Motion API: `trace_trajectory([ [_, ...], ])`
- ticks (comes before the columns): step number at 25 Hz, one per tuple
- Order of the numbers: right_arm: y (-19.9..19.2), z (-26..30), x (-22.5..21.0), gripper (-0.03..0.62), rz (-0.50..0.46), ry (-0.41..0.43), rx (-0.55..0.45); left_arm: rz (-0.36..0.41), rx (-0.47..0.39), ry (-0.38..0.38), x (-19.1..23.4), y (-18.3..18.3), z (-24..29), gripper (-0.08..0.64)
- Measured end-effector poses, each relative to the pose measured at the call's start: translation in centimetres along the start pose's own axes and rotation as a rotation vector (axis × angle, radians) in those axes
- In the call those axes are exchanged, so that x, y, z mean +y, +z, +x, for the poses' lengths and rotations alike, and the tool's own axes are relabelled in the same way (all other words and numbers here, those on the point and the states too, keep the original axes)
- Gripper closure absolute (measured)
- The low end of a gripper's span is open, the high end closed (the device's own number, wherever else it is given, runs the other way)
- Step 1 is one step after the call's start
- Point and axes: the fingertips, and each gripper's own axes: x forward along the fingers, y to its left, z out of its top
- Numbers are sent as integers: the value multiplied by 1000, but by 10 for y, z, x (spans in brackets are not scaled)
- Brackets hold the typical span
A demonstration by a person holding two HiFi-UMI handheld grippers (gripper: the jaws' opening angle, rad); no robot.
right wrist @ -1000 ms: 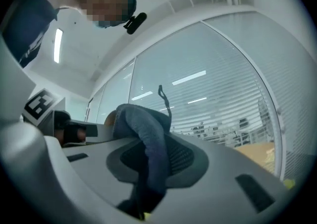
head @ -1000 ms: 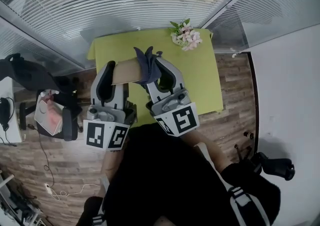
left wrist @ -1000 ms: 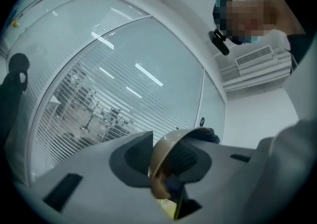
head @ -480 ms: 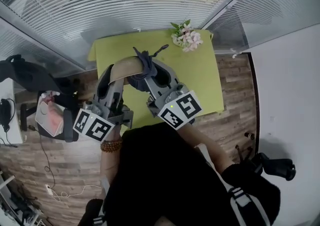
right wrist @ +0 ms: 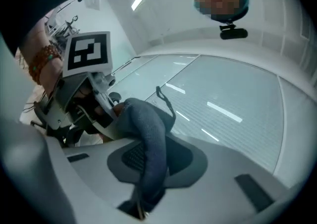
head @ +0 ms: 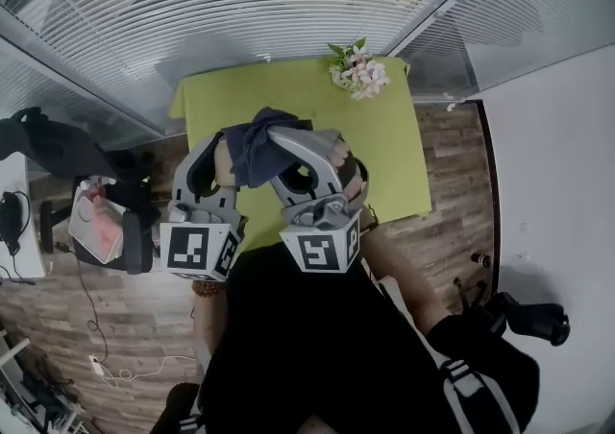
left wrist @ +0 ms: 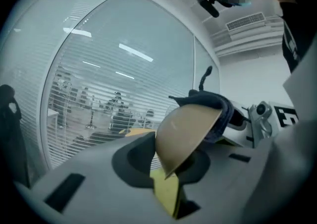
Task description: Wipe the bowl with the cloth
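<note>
Backdrop: green table (head: 384, 154).
Left gripper (left wrist: 168, 168): jaws just closing on bowl (left wrist: 190, 131) rim.
Right gripper (right wrist: 151, 168): clamps cloth (right wrist: 148, 129), now rolled over bowl; wiping under way.

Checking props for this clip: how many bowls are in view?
1: a tan bowl held in the left gripper above the green table, with the right gripper holding the cloth on its rim. None seems hidden.

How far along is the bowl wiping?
Done: tan bowl and dark blue cloth are up off the green table. In hand: left gripper, jaws having just closed further, grips the bowl's rim; right gripper is shut on the cloth, draped over the bowl. Remaining: finishing the wipe; how much is wiped cannot be told.
</note>
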Motion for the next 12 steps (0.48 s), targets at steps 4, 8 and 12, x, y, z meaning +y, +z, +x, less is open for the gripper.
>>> trace_trajectory([
  [4, 2, -5, -13, 528, 182, -38, -36, -136, -72, -46, -5, 16, -1, 502],
  [8, 3, -7, -26, 523, 413, -43, -58, -325, -163, -97, -7, 28, -6, 499],
  [12, 3, -8, -32, 523, 659, -51, -95, -530, -264, -183, -6, 30, -10, 494],
])
